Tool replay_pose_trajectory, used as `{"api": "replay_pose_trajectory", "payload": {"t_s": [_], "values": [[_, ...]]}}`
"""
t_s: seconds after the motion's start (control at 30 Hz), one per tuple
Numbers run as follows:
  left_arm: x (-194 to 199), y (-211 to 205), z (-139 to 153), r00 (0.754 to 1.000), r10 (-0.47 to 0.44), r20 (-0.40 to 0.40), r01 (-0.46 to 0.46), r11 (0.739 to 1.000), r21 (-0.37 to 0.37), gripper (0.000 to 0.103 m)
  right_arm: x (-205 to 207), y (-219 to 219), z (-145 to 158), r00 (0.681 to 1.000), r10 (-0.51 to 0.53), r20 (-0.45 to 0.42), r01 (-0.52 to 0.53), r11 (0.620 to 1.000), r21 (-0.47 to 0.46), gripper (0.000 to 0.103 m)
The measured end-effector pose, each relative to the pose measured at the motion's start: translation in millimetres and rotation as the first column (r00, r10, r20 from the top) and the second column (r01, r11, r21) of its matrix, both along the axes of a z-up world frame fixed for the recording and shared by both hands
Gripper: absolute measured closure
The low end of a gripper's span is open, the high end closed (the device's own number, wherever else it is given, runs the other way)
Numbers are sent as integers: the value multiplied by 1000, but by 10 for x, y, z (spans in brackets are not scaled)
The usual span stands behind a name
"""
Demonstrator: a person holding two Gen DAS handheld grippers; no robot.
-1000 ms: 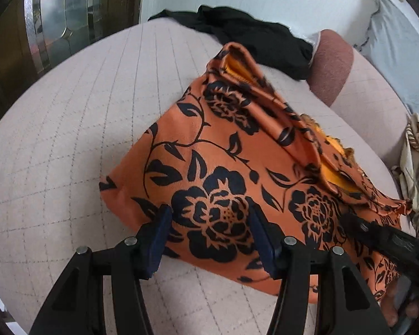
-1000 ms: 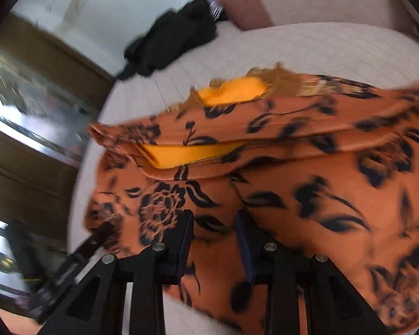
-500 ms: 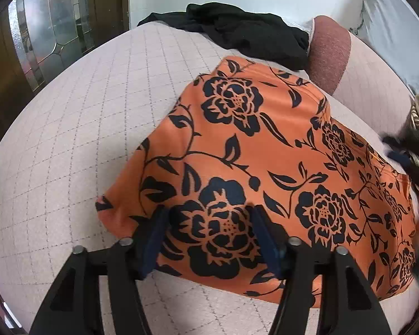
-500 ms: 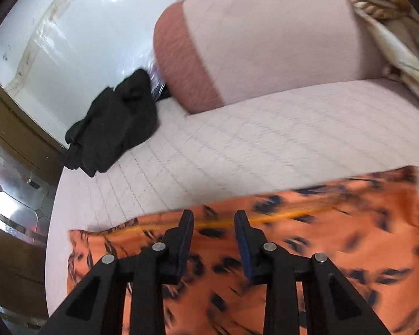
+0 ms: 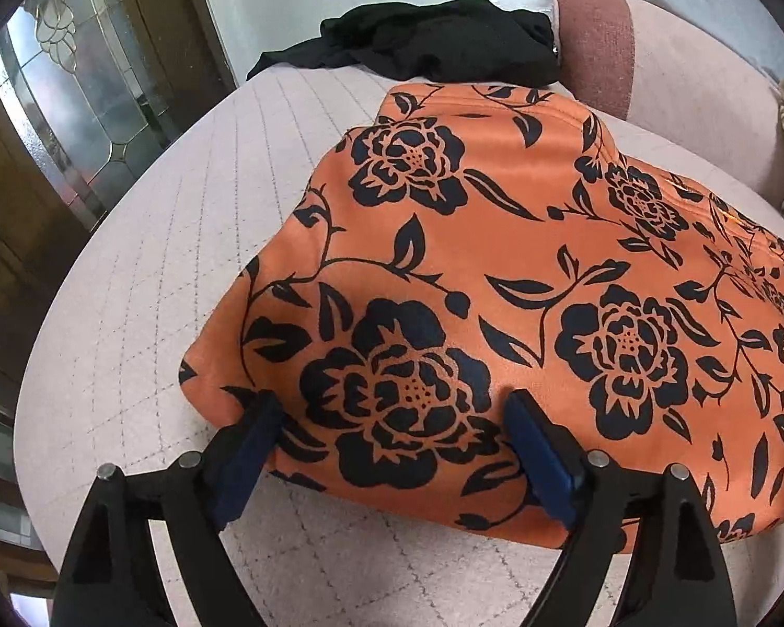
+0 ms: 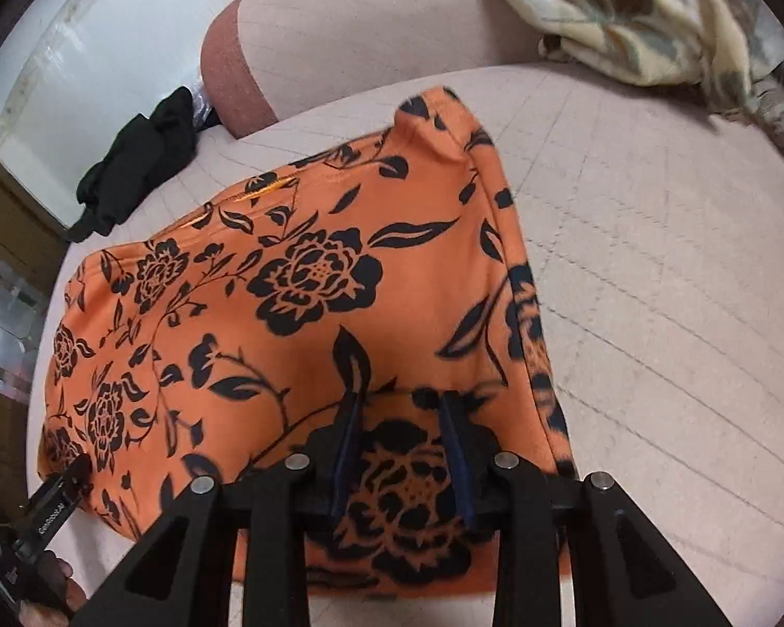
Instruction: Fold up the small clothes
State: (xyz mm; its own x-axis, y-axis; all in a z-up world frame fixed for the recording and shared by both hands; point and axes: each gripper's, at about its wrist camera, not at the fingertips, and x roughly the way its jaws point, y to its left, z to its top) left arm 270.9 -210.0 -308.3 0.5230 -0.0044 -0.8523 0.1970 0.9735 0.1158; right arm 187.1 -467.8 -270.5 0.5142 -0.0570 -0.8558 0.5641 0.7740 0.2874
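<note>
Orange floral garment (image 5: 496,271) lies along the frame's lower edge before both our tools, left tool (image 5: 392,449) gaping, right tool (image 6: 400,449) slackened over its near hem.

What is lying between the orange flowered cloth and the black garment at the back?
In the right wrist view, only bare quilted cushion separates the orange cloth from the black garment. The left wrist view shows them almost touching.

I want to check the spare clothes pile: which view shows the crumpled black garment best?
The left wrist view: the crumpled black garment sprawls large and sharp across the far edge of the quilted pink cushion. The right wrist view shows it smaller, bunched up near the left edge.
</note>
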Motion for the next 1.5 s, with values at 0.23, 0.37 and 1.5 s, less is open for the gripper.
{"api": "replay_pose_trajectory", "payload": {"t_s": [0.23, 0.37, 1.5], "values": [[-119, 33, 183, 998, 36, 49, -33, 997, -68, 7, -290, 95, -61, 997, -30, 72, 23, 995, 101, 68], [-65, -6, -93, 999, 37, -19, -38, 999, -36, 1, -291, 27, -209, 996, -19, 90, 7, 991, 131, 68], [782, 1611, 337, 913, 407, 27, -402, 909, -109, 0, 2949, 2414, 137, 907, 422, 0, -418, 898, -135, 66]]}}
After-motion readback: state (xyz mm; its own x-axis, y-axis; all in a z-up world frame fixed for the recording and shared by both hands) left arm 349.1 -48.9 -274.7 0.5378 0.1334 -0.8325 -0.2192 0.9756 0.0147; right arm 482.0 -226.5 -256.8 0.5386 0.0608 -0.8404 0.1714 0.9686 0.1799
